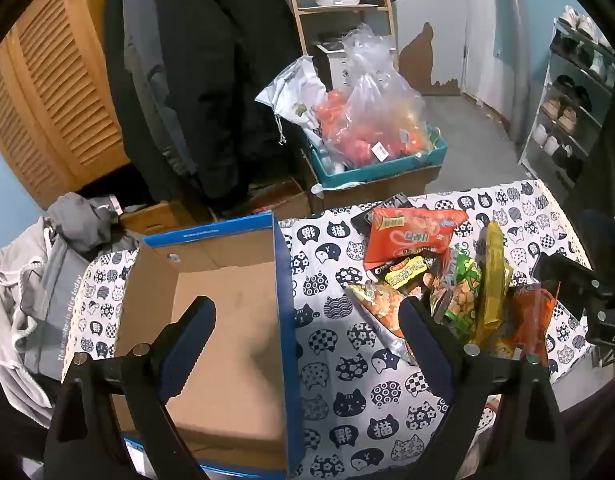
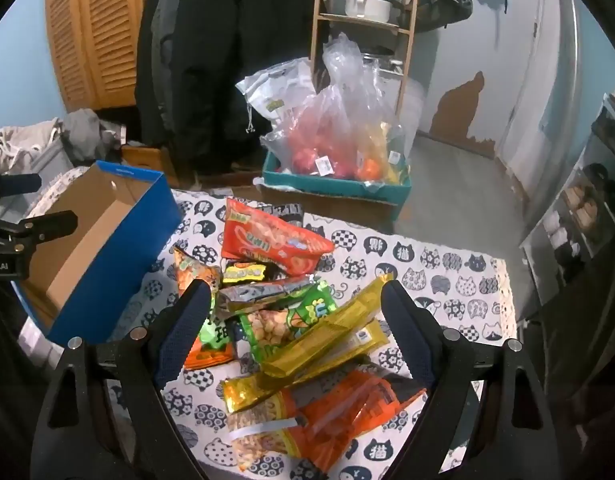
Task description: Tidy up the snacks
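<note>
An empty blue cardboard box sits on the left of the cat-print tablecloth; it also shows in the right wrist view. A pile of snack packets lies to its right: a red-orange bag, a green peanut bag, yellow packets and an orange packet. The pile shows in the left wrist view. My left gripper is open and empty, straddling the box's right wall. My right gripper is open and empty, above the pile.
Beyond the table a teal crate holds plastic bags of goods. Dark coats hang behind, with a wooden shelf and a shoe rack at the right. Grey clothes lie at the left.
</note>
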### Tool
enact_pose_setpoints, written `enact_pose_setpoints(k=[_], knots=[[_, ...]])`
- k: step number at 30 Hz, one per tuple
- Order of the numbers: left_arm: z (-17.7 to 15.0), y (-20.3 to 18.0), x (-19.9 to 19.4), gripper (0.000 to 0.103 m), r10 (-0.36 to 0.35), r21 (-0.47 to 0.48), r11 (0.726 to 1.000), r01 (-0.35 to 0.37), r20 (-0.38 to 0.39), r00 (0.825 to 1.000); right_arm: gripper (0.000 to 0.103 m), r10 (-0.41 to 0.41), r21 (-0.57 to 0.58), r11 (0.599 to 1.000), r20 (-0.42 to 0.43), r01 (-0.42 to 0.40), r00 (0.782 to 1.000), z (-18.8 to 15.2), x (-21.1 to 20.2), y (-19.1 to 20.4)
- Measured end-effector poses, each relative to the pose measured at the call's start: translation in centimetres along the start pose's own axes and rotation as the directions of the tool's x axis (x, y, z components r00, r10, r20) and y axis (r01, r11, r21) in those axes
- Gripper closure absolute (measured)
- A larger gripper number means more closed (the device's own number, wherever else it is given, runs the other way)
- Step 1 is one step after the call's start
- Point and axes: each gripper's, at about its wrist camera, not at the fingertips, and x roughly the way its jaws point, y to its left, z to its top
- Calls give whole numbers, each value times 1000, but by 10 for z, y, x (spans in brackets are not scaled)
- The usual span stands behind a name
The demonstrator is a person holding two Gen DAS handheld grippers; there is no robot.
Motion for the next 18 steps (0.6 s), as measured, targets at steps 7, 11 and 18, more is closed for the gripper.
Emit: enact_pose_setpoints(k=[7,11,18], knots=[[0,0,-1,9,-7,-3,1000,7,2,1000,18,6,4,1000,-2,-6,1000,-1,0,-1],[0,0,-1,9,-8,-2,1000,8,1,1000,18,3,-1,1000,-10,-3,1000,-3,3,-1],[-7,-6,5,9,-2,2,1000,2,1,1000,18,11,6,1000,-19,-11,1000,-3,2,1]])
